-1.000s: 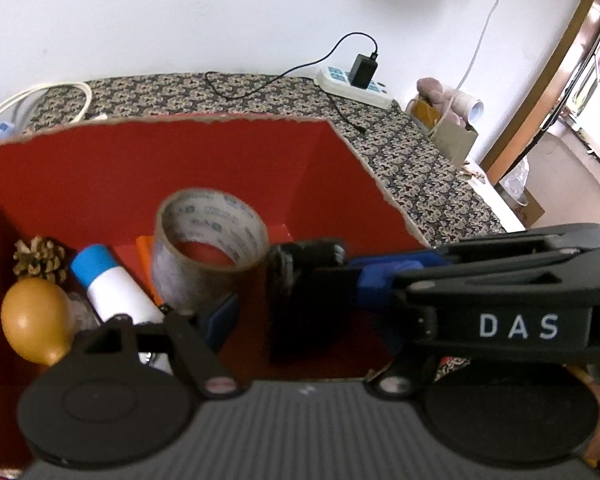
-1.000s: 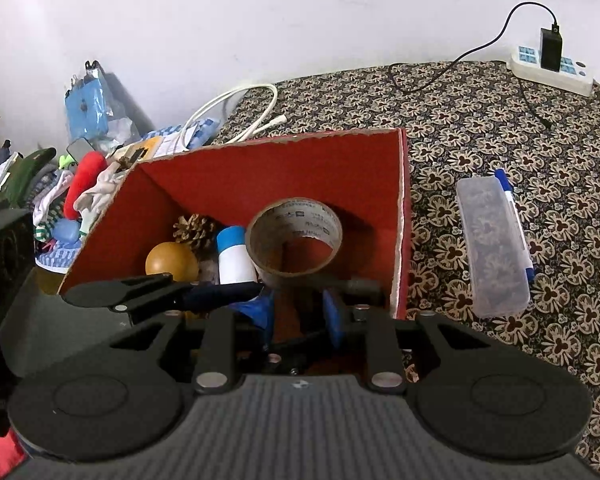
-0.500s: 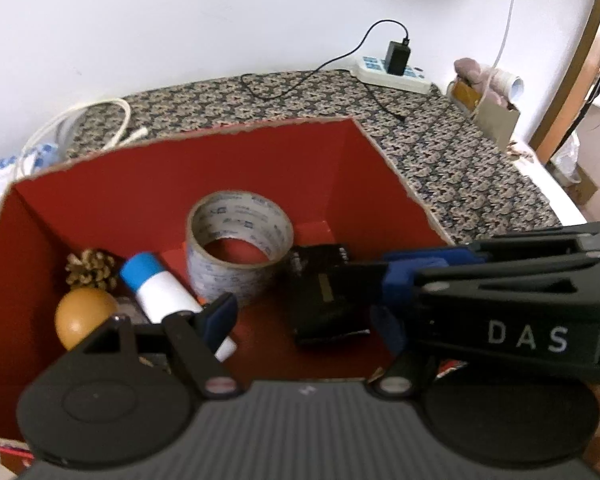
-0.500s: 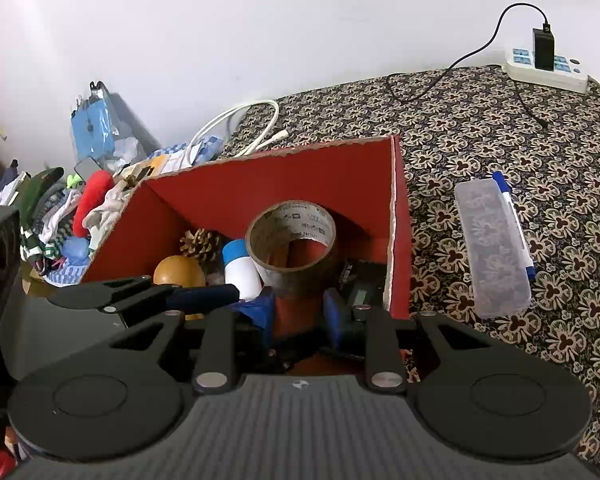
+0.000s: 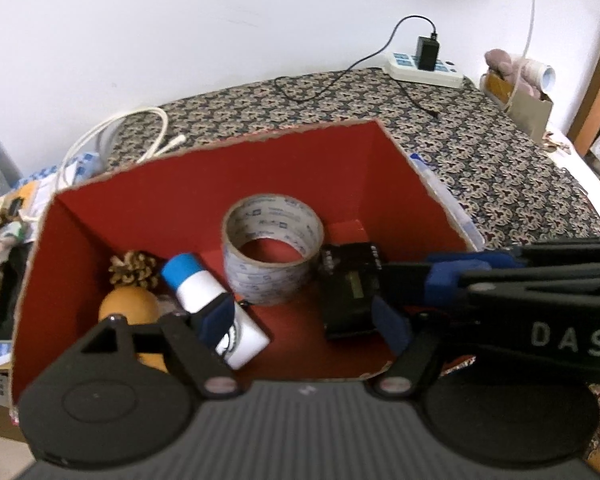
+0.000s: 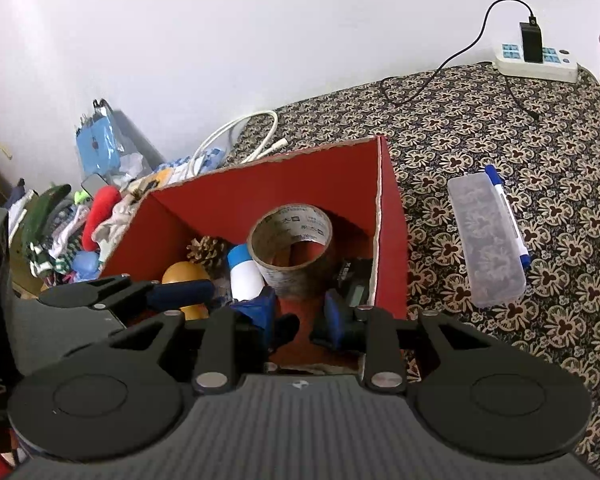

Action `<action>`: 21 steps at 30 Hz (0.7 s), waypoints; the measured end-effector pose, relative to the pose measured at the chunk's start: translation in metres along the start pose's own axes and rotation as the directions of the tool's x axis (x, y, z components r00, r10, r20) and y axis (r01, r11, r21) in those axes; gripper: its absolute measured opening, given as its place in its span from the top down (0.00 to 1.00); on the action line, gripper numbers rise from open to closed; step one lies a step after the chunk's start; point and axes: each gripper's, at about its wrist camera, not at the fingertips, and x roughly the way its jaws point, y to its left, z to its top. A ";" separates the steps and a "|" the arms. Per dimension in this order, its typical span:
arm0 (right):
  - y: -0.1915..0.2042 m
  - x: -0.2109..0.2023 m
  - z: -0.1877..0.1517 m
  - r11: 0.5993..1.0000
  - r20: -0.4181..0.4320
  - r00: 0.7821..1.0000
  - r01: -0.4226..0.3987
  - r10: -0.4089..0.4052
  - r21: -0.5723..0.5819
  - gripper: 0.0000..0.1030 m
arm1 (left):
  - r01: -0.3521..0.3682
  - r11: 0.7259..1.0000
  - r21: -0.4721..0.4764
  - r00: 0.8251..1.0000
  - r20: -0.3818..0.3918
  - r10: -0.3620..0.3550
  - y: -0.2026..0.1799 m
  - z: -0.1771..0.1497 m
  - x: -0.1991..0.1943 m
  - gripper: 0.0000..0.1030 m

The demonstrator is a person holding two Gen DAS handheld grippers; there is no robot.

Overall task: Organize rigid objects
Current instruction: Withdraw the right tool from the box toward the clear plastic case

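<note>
1. Red card box (image 5: 148, 216), open-topped, on the patterned counter (image 6: 500, 120). It holds a tape roll (image 5: 272, 252), a white bottle with a blue cap (image 5: 204, 292), a pine cone (image 5: 134, 268), an orange ball (image 5: 128, 308) and a black device (image 5: 352, 280).
2. Change noted: a second ago the black device stood between my right jaws above the box floor; it now lies on the floor, in the corner by the right wall, just beside the tape roll. I judge this item delivered.
3. My right gripper (image 6: 296, 320): jaws opening, a narrow gap between the blue pads, nothing pinched. In the left wrist view the upper pad lies close to the device; I cannot tell if it touches.
4. My left gripper (image 5: 304, 320): jaws spread wide and opening, empty, over the box, with the view now taking in more of the counter than a second ago.
5. Outstanding stock, as I judge it: a clear plastic case (image 6: 486, 236) and a blue-capped pen (image 6: 508, 216) touching its far side, on the counter, apart from the box.
6. Writing: "DAS" in white on the right gripper's body. Print on the tape roll's core is too small to read.
</note>
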 end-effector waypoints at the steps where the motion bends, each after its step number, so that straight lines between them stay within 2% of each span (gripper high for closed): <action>1: -0.001 -0.001 -0.001 1.000 0.004 1.000 -0.004 0.004 0.007 0.89 | -0.008 1.000 -0.002 1.000 0.004 0.008 0.000 0.001 -0.002 0.26; 9: -0.009 -0.019 0.001 0.997 0.067 0.996 -0.065 0.062 0.051 0.89 | -0.096 0.995 0.027 0.994 0.057 0.094 -0.008 0.007 -0.023 0.24; 21: -0.040 -0.046 0.004 0.993 0.126 0.989 -0.086 0.074 0.087 0.87 | -0.084 0.996 0.026 0.991 0.102 0.081 -0.027 0.020 -0.041 0.24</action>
